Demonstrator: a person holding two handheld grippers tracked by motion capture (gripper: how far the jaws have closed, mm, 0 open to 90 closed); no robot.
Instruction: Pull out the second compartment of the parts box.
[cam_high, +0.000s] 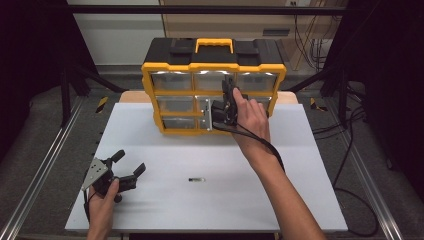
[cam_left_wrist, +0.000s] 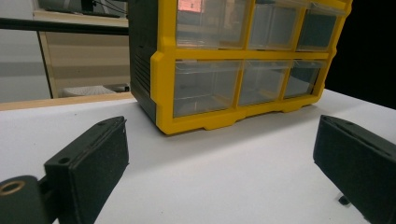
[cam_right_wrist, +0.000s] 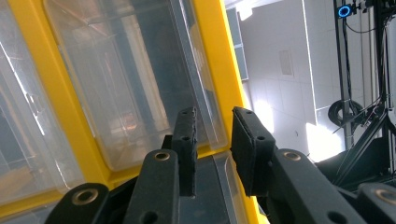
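A yellow and black organizer box (cam_high: 215, 55) with several clear drawers stands at the back of the white table (cam_high: 310, 190). My right gripper (cam_high: 230, 86) is held up against its front, at the middle column of drawers. In the right gripper view the right gripper (cam_right_wrist: 214, 114) has its jaws a narrow gap apart, with the edge of a clear drawer (cam_right_wrist: 140, 84) and the yellow frame (cam_right_wrist: 219, 70) showing in the gap. No pad visibly presses on it. My left gripper (cam_high: 131, 161) rests low at the table's front left. Its jaws stand wide open around nothing (cam_left_wrist: 219, 135), facing the box (cam_left_wrist: 163, 84).
A small dark piece (cam_high: 196, 179) lies on the table near the front middle. Metal rails (cam_high: 45, 165) run along both sides of the table. A cable (cam_high: 265, 145) trails from the right gripper over the forearm. Black frame posts stand behind the box.
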